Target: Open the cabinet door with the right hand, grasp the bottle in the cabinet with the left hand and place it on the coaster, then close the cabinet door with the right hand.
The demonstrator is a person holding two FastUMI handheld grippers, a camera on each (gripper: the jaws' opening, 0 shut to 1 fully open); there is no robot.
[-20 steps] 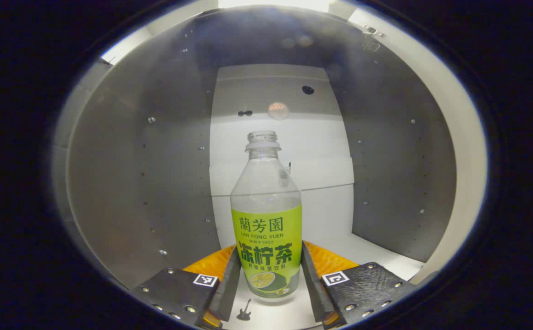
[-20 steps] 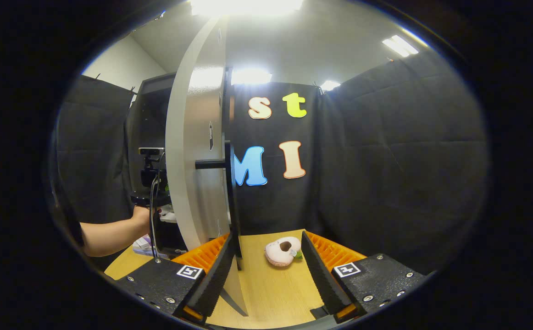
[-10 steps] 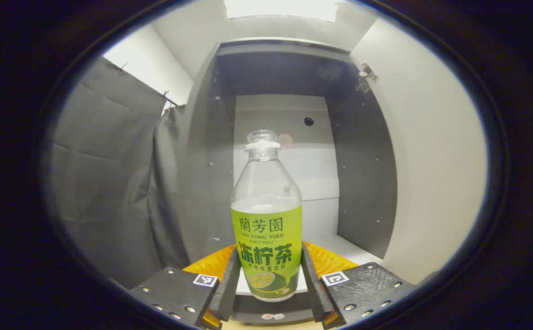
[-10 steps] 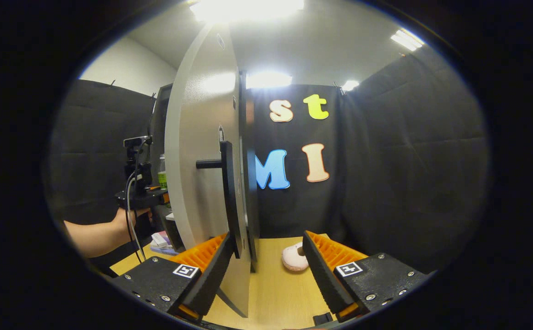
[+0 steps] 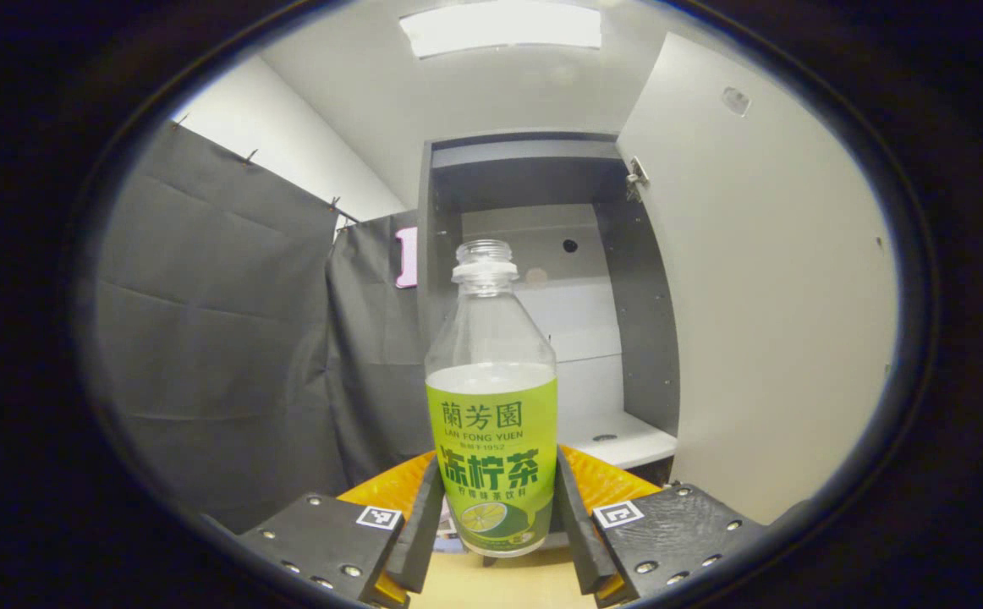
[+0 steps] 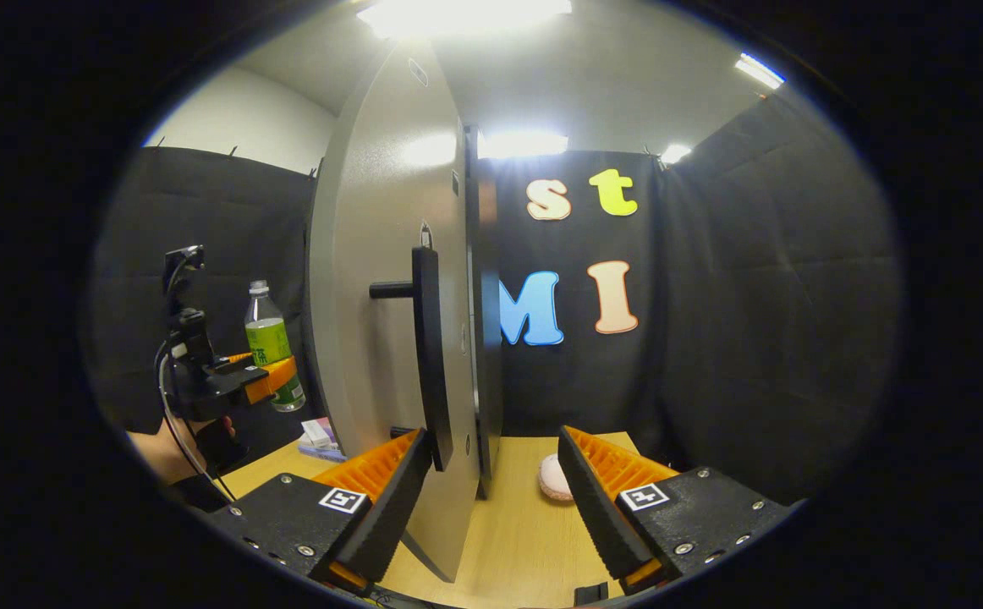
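Note:
A clear bottle [image 5: 491,423] with a green label stands upright between the fingers of my left gripper [image 5: 497,461], which is shut on its labelled lower half. It hangs in the air in front of the open grey cabinet [image 5: 542,220], whose white shelf [image 5: 618,440] lies behind it. The cabinet door [image 5: 762,288] stands open on the right. In the right gripper view, the left gripper [image 6: 229,385] carries the bottle [image 6: 271,342] left of the door [image 6: 381,288]. My right gripper [image 6: 491,440] is open, its fingers astride the door's edge near the black handle [image 6: 428,355]. A pink round coaster [image 6: 552,478] lies on the table behind.
The wooden table [image 6: 525,541] runs under the door. A small flat packet [image 6: 315,436] lies on it near the cabinet's foot. Black cloth walls close the booth on all sides. A hand [image 6: 162,444] holds the left gripper at the lower left.
The left gripper has drawn the bottle out of the cabinet and back, so the cabinet now looks farther off. The right gripper has shifted a little along the door, which hides more of the coaster.

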